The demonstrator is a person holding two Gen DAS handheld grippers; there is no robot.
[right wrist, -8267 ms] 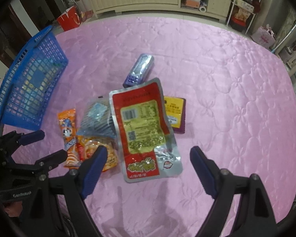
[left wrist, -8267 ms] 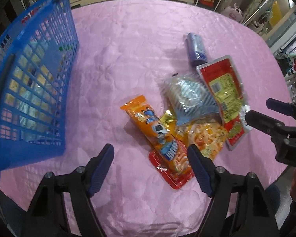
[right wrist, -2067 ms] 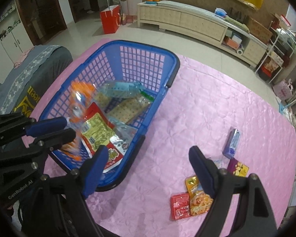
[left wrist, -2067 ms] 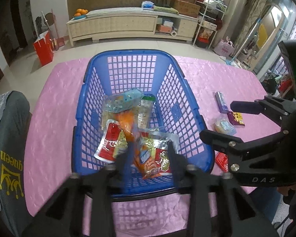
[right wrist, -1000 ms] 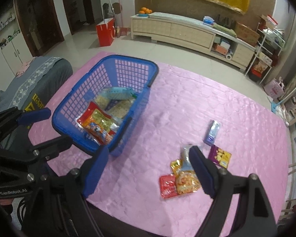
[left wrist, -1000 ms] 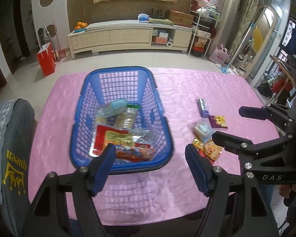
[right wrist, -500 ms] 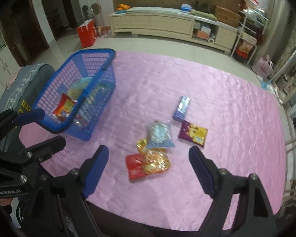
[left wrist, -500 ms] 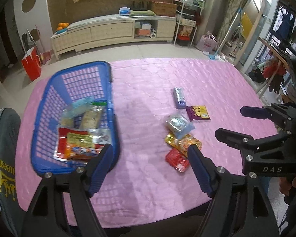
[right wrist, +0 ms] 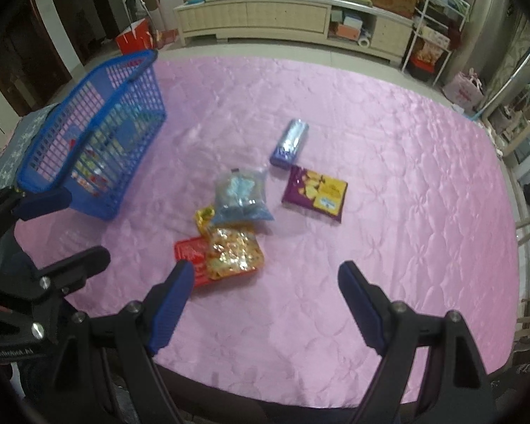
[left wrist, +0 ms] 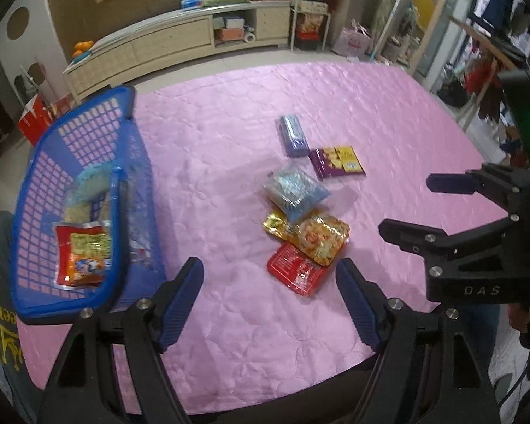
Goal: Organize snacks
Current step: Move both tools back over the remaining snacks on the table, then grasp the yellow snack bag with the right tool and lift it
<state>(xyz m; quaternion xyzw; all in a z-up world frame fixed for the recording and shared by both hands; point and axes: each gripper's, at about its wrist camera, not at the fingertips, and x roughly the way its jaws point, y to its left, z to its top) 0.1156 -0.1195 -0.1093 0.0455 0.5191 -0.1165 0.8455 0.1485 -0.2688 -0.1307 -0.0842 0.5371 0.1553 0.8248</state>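
- Snacks: five loose packets lying mid-table on the quilted pink tablecloth (left wrist: 229, 335), well apart from the blue plastic lattice basket (left wrist: 84, 134) at the left edge, already loaded with several packets.
- Left gripper (left wrist: 270, 304): blue-padded jaws spread wide, nothing between them, hanging above the flat red foil packet (left wrist: 295, 272).
- Right gripper (right wrist: 265, 293): jaws equally wide and empty, hovering just beside the orange-gold crinkly packet (right wrist: 235, 254).
- Risk: orange-gold packet overlapping the red one, with the clear bag of blue-wrapped sweets (right wrist: 240, 194) resting on its far end; likely to drag or pinch two at once.
- Risk: flat slippery foil on satin; pads may slide off or bunch the cloth.
- Risk: both grippers near the same cluster, so a clash looks possible.
- Left wrist view only: basket interior, with a red-and-yellow pouch (left wrist: 84, 243) inside.
- Right wrist view: basket seen from its outer side wall, contents blurred; purple-and-yellow flat packet (right wrist: 316, 192) and silvery purple bar (right wrist: 289, 143) lying clearer and unobstructed.
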